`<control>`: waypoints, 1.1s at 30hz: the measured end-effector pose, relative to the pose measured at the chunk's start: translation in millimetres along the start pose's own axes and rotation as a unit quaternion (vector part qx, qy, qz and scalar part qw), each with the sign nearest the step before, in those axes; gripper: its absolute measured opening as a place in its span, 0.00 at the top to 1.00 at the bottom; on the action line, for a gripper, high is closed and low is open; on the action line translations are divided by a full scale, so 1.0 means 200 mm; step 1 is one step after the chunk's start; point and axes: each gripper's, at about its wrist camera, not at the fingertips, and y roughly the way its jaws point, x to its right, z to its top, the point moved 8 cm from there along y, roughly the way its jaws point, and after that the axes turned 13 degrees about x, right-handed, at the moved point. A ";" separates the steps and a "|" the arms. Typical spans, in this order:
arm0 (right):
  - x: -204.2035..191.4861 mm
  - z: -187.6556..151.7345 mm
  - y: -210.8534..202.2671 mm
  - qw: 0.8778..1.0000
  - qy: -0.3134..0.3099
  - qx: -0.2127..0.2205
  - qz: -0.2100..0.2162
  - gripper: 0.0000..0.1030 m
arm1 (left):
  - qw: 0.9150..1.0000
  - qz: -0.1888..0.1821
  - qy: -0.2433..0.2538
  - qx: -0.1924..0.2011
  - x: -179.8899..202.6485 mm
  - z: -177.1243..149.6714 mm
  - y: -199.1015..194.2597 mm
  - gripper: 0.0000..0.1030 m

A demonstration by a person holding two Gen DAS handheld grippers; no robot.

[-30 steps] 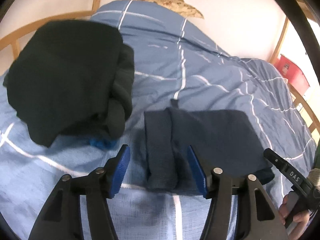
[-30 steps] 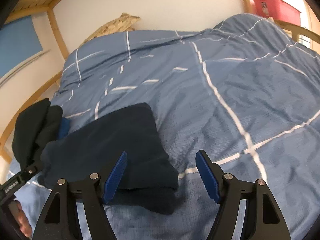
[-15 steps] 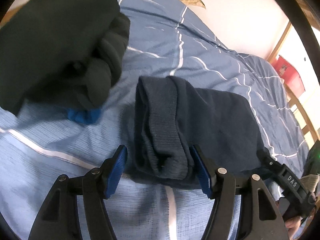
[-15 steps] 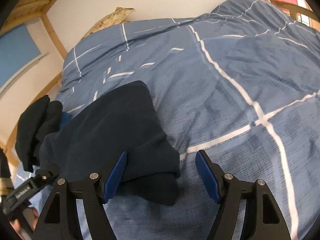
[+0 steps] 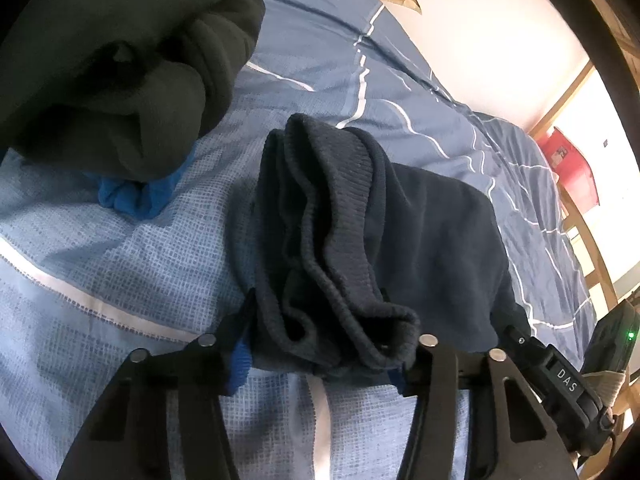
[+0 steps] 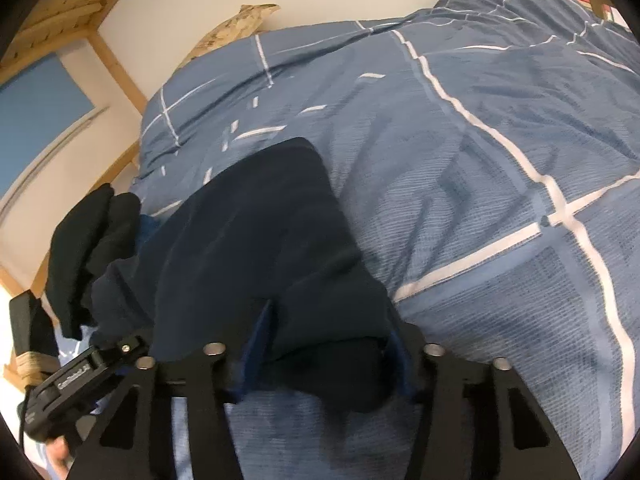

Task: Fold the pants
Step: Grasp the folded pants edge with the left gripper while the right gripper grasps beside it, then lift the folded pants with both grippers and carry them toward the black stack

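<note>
Pants (image 5: 400, 232), navy and already folded into a thick bundle, lie on the blue checked duvet (image 5: 132, 264) beside a heap of black clothes (image 5: 120, 72). The left gripper (image 5: 320, 344) has just been closing, and its blue pads now pinch the ribbed waistband end. The right gripper (image 6: 324, 352) has likewise been closing and clamps the bundle's opposite near corner.

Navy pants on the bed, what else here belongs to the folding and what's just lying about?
In the job:
- navy pants
- left gripper
- right gripper
- duvet, the work surface

Lying about:
- black clothes pile
- blue cloth
- red bin
</note>
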 end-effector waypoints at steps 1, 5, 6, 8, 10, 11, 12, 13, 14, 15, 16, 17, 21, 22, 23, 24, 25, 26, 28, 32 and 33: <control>0.00 0.00 -0.01 1.000 0.003 0.001 -0.002 0.57 | 1.000 0.000 0.003 0.004 0.01 0.01 -0.02 0.55; -0.03 0.03 -0.06 1.000 0.001 0.009 -0.012 0.65 | 1.000 0.000 0.017 0.018 0.04 0.05 -0.07 0.65; -0.04 0.04 -0.07 1.000 -0.006 0.011 -0.018 0.66 | 1.000 -0.002 0.017 0.021 0.05 0.07 -0.09 0.68; -0.08 0.06 -0.10 0.999 -0.025 0.016 -0.022 0.67 | 1.000 -0.007 0.016 0.023 0.06 0.09 -0.11 0.70; -0.12 0.08 -0.12 0.998 -0.047 0.022 -0.027 0.69 | 0.999 -0.013 0.017 0.028 0.08 0.12 -0.15 0.71; -0.13 0.09 -0.14 0.998 -0.053 0.025 -0.026 0.69 | 0.999 -0.015 0.019 0.030 0.09 0.13 -0.16 0.71; -0.15 0.10 -0.15 0.997 -0.060 0.030 -0.027 0.69 | 0.999 -0.018 0.021 0.033 0.10 0.14 -0.18 0.72; -0.17 0.12 -0.18 0.997 -0.068 0.035 -0.027 0.70 | 0.999 -0.021 0.022 0.035 0.11 0.15 -0.20 0.72; -0.18 0.13 -0.19 0.996 -0.071 0.037 -0.026 0.70 | 0.999 -0.024 0.023 0.038 0.11 0.16 -0.23 0.72; -0.19 0.14 -0.21 0.996 -0.073 0.039 -0.025 0.70 | 0.999 -0.027 0.023 0.041 0.12 0.17 -0.25 0.72; -0.20 0.15 -0.23 0.996 -0.075 0.043 -0.025 0.70 | 0.998 -0.031 0.023 0.044 0.13 0.17 -0.27 0.72; -0.21 0.17 -0.26 0.995 -0.079 0.047 -0.026 0.70 | 0.998 -0.034 0.026 0.049 0.15 0.18 -0.30 0.72; -0.25 0.21 -0.36 0.994 -0.085 0.065 -0.022 0.70 | 0.997 -0.041 0.032 0.054 0.19 0.19 -0.36 0.72; -0.25 0.22 -0.38 0.994 -0.086 0.067 -0.023 0.70 | 0.997 -0.042 0.034 0.054 0.20 0.18 -0.38 0.72; -0.25 0.21 -0.39 0.994 -0.087 0.065 -0.023 0.70 | 0.997 -0.042 0.038 0.053 0.21 0.17 -0.39 0.72; -0.25 0.21 -0.41 0.994 -0.087 0.063 -0.024 0.70 | 0.997 -0.039 0.043 0.048 0.20 0.14 -0.39 0.72; -0.24 0.19 -0.43 0.994 -0.088 0.061 -0.025 0.70 | 0.997 -0.038 0.043 0.042 0.19 0.12 -0.39 0.72; -0.24 0.18 -0.44 0.994 -0.091 0.057 -0.027 0.70 | 0.998 -0.035 0.039 0.029 0.17 0.07 -0.38 0.72; -0.21 0.12 -0.44 0.994 -0.092 0.044 -0.033 0.70 | 0.999 -0.028 0.027 0.011 0.14 -0.01 -0.36 0.72; -0.12 -0.02 -0.44 0.997 -0.070 0.015 -0.043 0.70 | 1.000 -0.016 0.012 -0.011 0.08 -0.14 -0.36 0.69; -0.10 -0.05 -0.44 0.996 -0.068 0.011 -0.048 0.70 | 1.000 -0.013 0.011 -0.014 0.08 -0.16 -0.36 0.67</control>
